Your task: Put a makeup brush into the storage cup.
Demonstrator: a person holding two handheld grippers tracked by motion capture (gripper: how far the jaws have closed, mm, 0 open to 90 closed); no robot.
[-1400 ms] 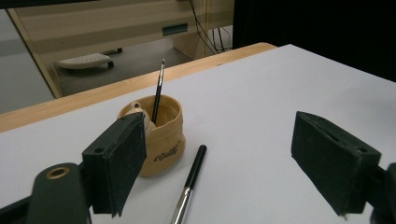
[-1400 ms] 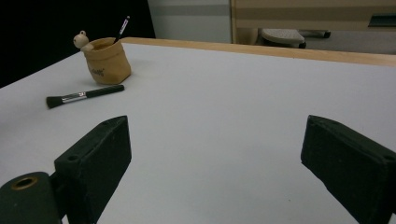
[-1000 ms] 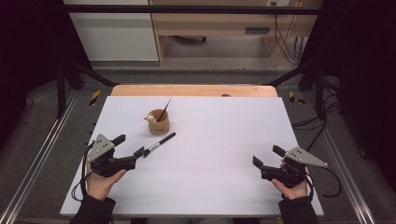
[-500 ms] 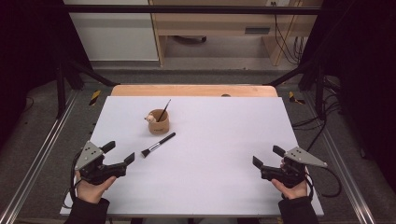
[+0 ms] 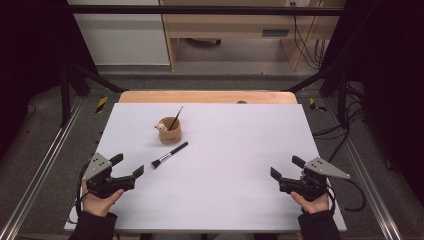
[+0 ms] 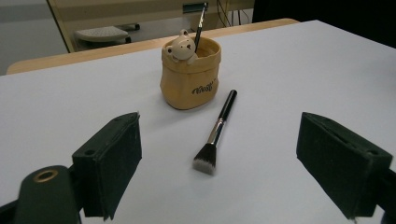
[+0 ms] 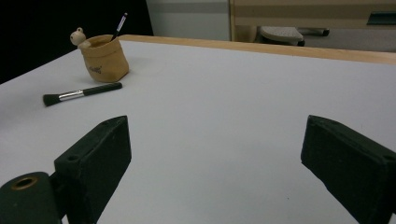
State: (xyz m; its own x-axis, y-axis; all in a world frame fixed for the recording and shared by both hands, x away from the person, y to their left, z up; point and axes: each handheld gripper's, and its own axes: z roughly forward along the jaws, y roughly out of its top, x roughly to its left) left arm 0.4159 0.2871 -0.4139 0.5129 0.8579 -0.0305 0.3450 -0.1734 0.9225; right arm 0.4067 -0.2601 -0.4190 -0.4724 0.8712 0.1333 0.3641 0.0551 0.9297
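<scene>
Makeup brush [image 5: 169, 154] on table [image 5: 240, 150], just before bear pot [image 5: 170, 131].

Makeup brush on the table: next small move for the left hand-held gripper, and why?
Probably ease the left hand-held gripper forward to straddle the makeup brush. Its jaws stand open and empty, the brush lies flat between them farther ahead, bristles toward it, beside the bear pot. The right hand-held gripper is open, far off.

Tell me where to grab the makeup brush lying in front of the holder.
Grip the makeup brush on its black handle, coming from above with the jaws across it. It lies flat, bristles toward the left hand-held gripper, so the slim handle offers the firmest hold.
</scene>
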